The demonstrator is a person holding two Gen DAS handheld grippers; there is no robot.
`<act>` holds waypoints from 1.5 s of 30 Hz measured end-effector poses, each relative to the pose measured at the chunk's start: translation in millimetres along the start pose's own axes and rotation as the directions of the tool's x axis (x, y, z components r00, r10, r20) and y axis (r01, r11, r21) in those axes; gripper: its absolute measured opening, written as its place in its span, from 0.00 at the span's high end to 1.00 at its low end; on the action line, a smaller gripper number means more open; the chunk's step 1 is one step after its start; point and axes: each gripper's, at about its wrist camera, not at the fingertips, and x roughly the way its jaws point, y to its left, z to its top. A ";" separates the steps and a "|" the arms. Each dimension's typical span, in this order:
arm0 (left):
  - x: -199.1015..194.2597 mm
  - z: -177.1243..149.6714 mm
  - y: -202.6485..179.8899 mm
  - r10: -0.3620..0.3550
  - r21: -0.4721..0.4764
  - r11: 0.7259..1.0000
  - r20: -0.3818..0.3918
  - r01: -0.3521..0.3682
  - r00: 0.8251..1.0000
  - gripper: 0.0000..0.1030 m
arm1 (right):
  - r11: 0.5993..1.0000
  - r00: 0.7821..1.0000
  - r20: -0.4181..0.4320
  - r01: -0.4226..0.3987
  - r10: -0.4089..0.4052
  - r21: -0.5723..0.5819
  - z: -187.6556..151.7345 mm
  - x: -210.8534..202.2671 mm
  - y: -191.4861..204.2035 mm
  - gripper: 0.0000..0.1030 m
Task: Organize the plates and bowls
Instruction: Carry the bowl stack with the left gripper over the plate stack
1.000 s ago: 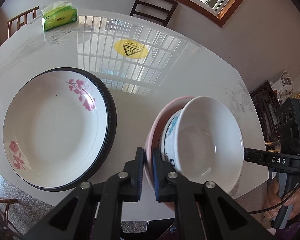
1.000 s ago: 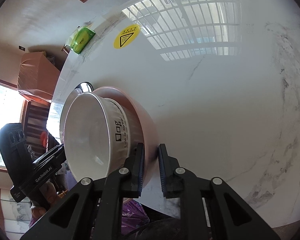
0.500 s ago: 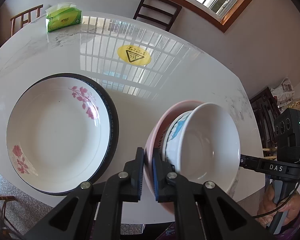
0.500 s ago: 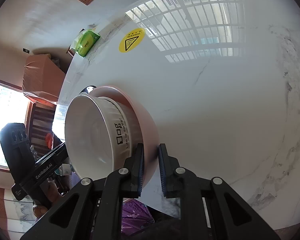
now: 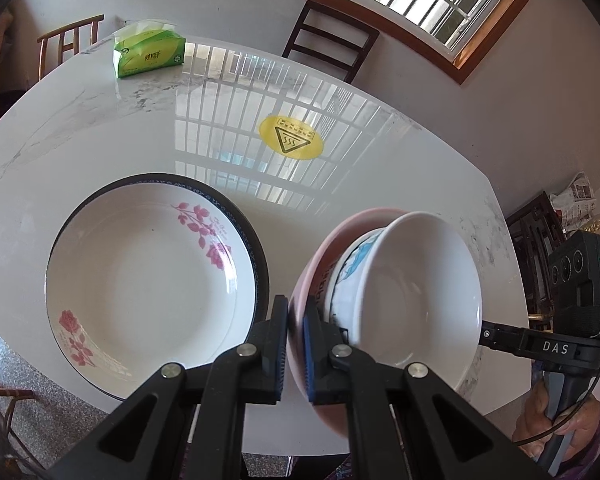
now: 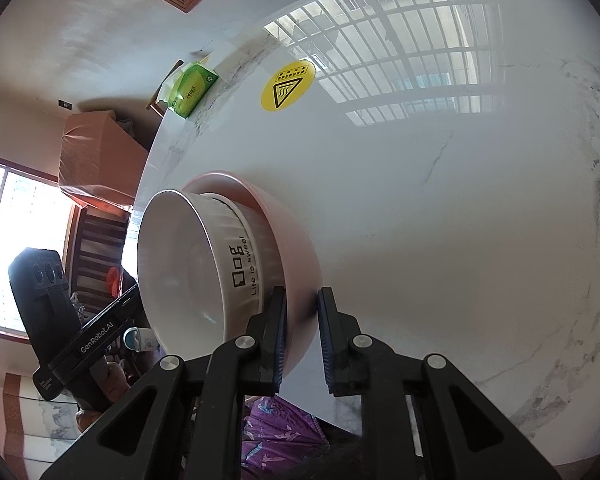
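Raised since before, the bowls (image 5: 400,300) tilt, mouths toward the right gripper (image 6: 302,336); both it and the left gripper (image 5: 296,354) clamp the pink bowl (image 6: 296,240) near the table (image 5: 100,140) edge.

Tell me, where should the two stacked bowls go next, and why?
Probably carry the pink bowl, with the white ceramic bowl nested inside, left over the flowered plate and lower it. Both the left gripper and the right gripper pinch the pink rim, and the plate sits empty.
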 end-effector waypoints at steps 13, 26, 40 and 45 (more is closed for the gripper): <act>-50.1 19.7 33.4 0.068 -0.065 0.996 0.087 -0.062 0.994 0.95 | 0.996 0.998 -0.004 -0.063 0.063 -0.069 27.4 17.5 57.6 0.83; -71.3 22.5 100.9 0.127 -0.163 0.981 0.100 -0.109 0.987 0.95 | 0.985 0.991 -0.081 -0.116 0.107 -0.125 44.1 76.6 114.7 0.83; -67.9 14.5 124.3 0.130 -0.199 0.974 0.086 -0.111 0.988 0.95 | 0.985 0.989 -0.117 -0.102 0.086 -0.139 46.4 101.1 130.9 0.83; -65.6 11.7 130.5 0.135 -0.202 0.972 0.080 -0.117 0.988 0.95 | 0.985 0.988 -0.129 -0.098 0.080 -0.139 46.0 110.0 132.2 0.83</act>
